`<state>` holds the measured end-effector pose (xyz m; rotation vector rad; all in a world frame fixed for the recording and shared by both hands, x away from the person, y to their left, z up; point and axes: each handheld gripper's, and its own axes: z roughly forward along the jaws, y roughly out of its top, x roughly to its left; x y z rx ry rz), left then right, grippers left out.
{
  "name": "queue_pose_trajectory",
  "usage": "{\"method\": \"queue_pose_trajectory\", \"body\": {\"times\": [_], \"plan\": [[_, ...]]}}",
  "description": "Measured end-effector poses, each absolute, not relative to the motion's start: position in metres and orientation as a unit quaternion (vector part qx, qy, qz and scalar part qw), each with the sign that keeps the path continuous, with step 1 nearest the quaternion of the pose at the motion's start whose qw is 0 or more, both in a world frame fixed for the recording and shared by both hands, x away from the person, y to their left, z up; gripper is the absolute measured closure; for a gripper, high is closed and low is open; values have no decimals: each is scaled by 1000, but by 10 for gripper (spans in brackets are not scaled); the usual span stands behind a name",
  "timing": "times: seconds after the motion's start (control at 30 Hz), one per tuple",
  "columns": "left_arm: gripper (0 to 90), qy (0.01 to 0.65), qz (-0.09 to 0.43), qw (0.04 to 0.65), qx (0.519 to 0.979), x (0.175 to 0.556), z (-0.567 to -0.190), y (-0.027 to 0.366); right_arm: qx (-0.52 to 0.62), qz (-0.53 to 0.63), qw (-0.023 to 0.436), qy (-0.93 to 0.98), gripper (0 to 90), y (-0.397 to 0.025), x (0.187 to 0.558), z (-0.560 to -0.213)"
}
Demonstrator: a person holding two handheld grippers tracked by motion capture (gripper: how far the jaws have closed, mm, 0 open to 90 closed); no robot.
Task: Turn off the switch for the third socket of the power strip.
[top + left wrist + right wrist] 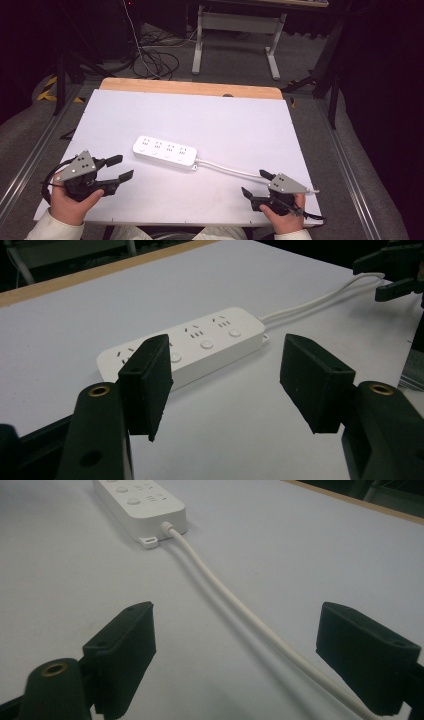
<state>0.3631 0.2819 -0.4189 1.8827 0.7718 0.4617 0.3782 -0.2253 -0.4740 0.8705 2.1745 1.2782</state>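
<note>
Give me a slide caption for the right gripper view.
Open right gripper straddles the white cable running from the power strip across the white table.

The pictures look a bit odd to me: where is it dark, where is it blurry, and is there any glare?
High view: the white table is evenly lit, the room behind nearly black, the gripper shadows soft. Left gripper view: the power strip is fairly sharp, the near jaws softer, no glare. Right gripper view: the cable blurs toward the bottom edge, and the table has a bluish tint.
</note>
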Motion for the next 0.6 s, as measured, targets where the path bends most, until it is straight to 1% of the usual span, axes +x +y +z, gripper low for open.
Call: {"method": "queue_pose_trajectory", "body": {"times": [0.23,0.6], "plan": [[395,318,179,504,783,375,-414,275,316,462,233,795,171,-225,378,-475],[453,316,170,502,787,392,-406,265,316,460,233,796,172,-224,379,-476]]}}
